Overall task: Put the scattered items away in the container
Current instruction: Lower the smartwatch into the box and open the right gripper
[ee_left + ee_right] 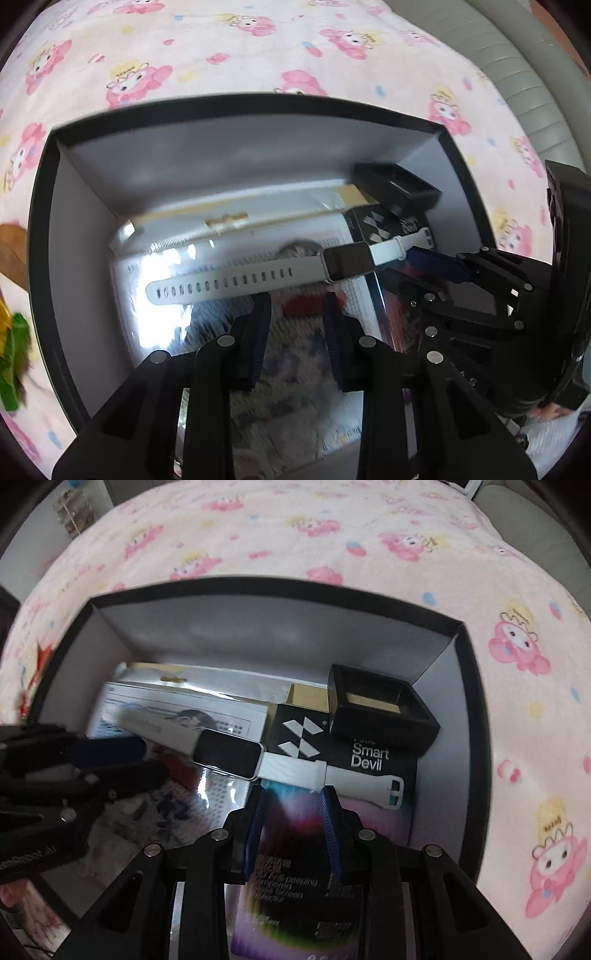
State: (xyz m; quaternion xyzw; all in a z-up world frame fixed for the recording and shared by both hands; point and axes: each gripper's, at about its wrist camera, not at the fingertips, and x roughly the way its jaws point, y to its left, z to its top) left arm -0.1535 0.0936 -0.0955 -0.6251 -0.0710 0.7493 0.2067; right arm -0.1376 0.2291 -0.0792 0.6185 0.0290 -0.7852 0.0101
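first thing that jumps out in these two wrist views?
The white smartwatch, lying flat across the packages inside the black box, just beyond both open grippers: left gripper, right gripper. Next, the small black tray in the box's far right corner, and the pink cartoon blanket underneath.

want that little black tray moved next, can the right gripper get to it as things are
Probably yes: the right gripper is open and empty, and the small black tray sits uncovered just beyond it in the box, past the watch.
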